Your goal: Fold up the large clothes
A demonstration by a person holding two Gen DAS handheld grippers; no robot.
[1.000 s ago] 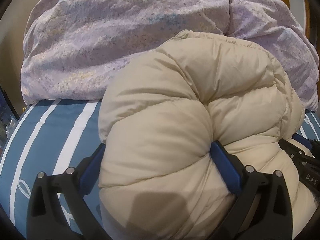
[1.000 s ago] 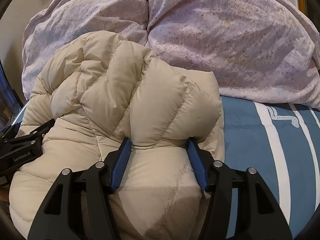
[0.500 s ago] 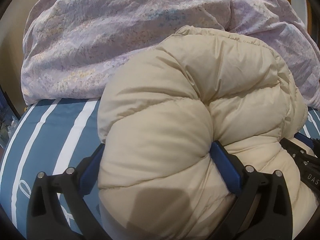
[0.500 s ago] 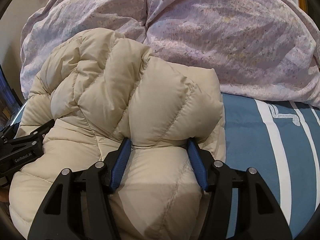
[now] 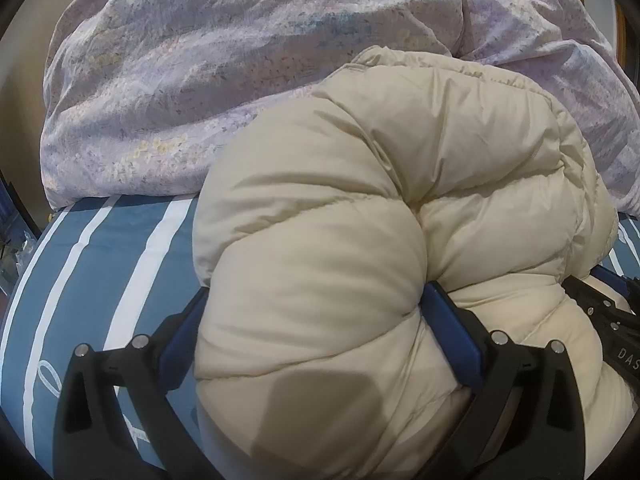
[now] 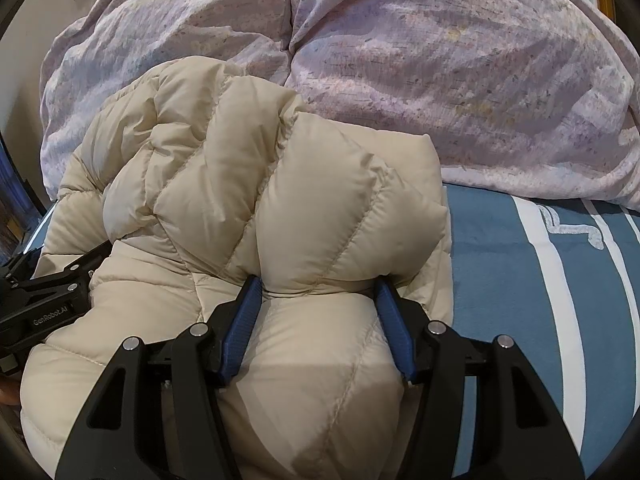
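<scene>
Mostly, the bulging cream quilted down jacket (image 5: pixel 340 240) hides both grippers' fingertips and the bed beneath it. It lies bunched on the blue, white-striped bedsheet (image 6: pixel 560 280), just in front of the rumpled lilac floral duvet (image 5: pixel 200 80). Both grippers angle downward side by side: the left gripper (image 5: pixel 316 320) clamps a thick fold, and the right gripper (image 6: pixel 318 304) pinches another.
</scene>
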